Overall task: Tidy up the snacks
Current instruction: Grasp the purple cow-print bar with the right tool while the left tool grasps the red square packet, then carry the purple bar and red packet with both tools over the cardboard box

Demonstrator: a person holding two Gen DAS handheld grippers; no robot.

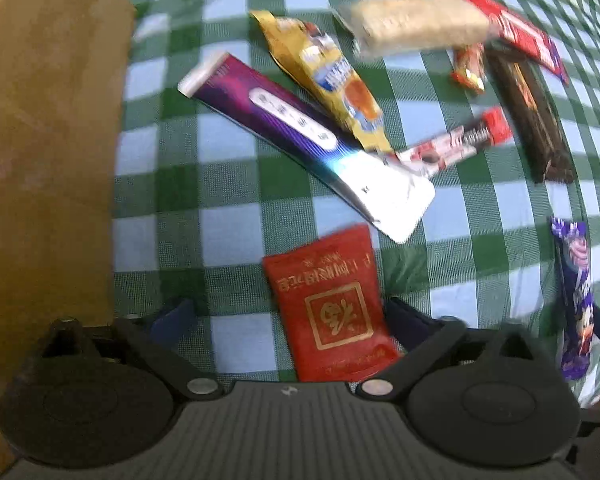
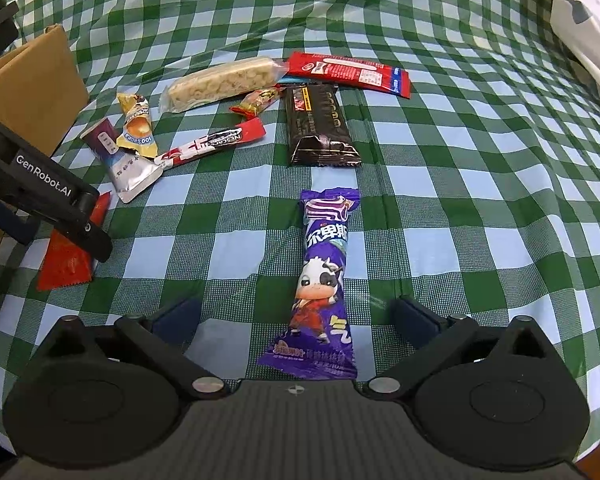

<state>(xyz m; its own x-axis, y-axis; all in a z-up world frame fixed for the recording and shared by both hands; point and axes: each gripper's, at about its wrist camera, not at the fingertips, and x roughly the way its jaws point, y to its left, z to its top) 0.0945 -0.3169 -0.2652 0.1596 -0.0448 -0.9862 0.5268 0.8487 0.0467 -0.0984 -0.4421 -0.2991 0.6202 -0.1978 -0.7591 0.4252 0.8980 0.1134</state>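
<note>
Checked cloth (image 2: 440, 200), Nescafé stick (image 2: 214, 142), GenRobot.AI gripper (image 2: 16, 224)

Seen: matt woven checked cloth (image 2: 440, 208), glossy plastic film on the purple cow-print wrapper (image 2: 320, 280) and dark brown wrapper (image 2: 320, 128), shiny foil purple sachet (image 1: 300, 136), matt brown cardboard box (image 1: 40, 140).

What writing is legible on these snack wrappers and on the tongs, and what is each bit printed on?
"GenRobot.AI": side of the left tongs.
"NESCAFE": red and white stick sachet.
"100": yellow packet.
Large Chinese characters: purple cow wrapper and red pouch, the latter upside down.
Red packet, black bar, purple and silver tube: too small to read.
</note>
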